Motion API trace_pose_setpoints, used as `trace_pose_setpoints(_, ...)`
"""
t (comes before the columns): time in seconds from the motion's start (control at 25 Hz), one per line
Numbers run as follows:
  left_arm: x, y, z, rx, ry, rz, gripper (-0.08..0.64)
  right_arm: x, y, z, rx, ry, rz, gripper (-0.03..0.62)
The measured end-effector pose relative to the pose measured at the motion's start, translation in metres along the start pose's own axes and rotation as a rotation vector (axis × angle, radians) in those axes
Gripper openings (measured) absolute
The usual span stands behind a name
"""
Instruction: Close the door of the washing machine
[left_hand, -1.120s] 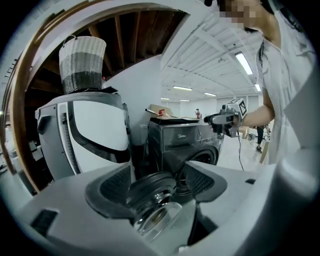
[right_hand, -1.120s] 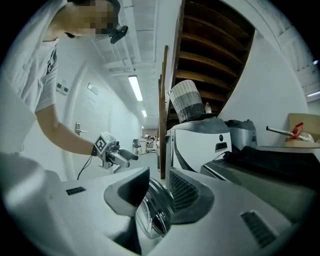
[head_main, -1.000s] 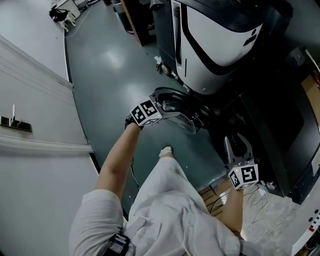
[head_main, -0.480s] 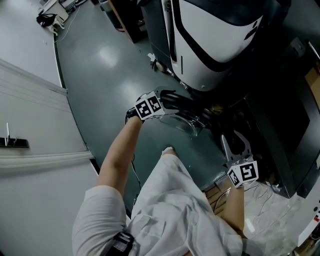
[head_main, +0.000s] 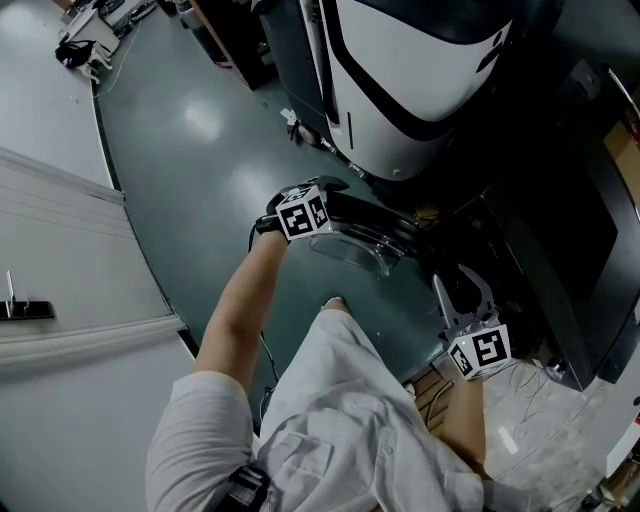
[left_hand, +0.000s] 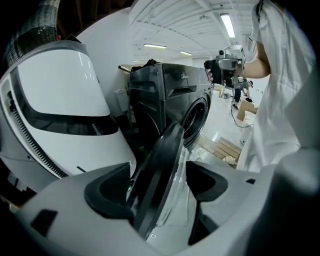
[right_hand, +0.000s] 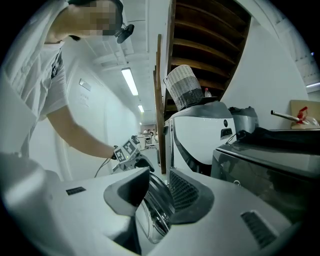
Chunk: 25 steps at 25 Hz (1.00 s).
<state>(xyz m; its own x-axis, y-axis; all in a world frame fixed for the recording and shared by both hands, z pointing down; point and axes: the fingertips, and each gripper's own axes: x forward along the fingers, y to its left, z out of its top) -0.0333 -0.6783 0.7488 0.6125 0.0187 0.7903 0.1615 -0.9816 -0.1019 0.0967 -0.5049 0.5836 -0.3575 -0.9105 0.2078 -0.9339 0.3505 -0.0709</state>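
The washing machine (head_main: 545, 235) is dark and stands at the right in the head view. Its round door (head_main: 372, 238), a black rim around a clear glass bowl, hangs open toward the floor. My left gripper (head_main: 335, 195) sits over the door's outer rim. In the left gripper view its jaws (left_hand: 160, 185) stand wide, with the rim (left_hand: 162, 160) between them and the drum opening (left_hand: 197, 117) beyond. My right gripper (head_main: 460, 285) hovers open near the machine's front, apart from the door. In the right gripper view the door (right_hand: 152, 220) shows past its spread jaws (right_hand: 159, 192).
A big white and black housing (head_main: 410, 70) stands just behind the door. A white wall panel (head_main: 60, 250) runs along the left. The person's white-clad leg (head_main: 340, 400) is close under the door. Cables and planks (head_main: 440, 385) lie by the right gripper.
My left gripper has sunk and tilted down over the door's outer rim. The right gripper has shifted only slightly. The door hangs much as before.
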Motion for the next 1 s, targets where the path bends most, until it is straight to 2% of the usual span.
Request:
trace_pose_setpoints(0.4, 0.004, -0.02, -0.006, -0.043, 0.051, 0.023, 0.345, -0.02, -0.001, 0.012, -0.002, -0.024, -0.008, 0.141)
trace_pose_setpoints(0.76, -0.008, -0.06, -0.013, -0.131, 0.043, 0.084, 0.345, -0.052, 0.013, 0.018, 0.008, -0.036, 0.012, 0.141)
trace_pose_setpoints(1.0, -0.016, -0.099, -0.016, -0.231, 0.038, 0.147, 0.345, -0.078, 0.031, 0.027, -0.004, -0.053, 0.053, 0.141)
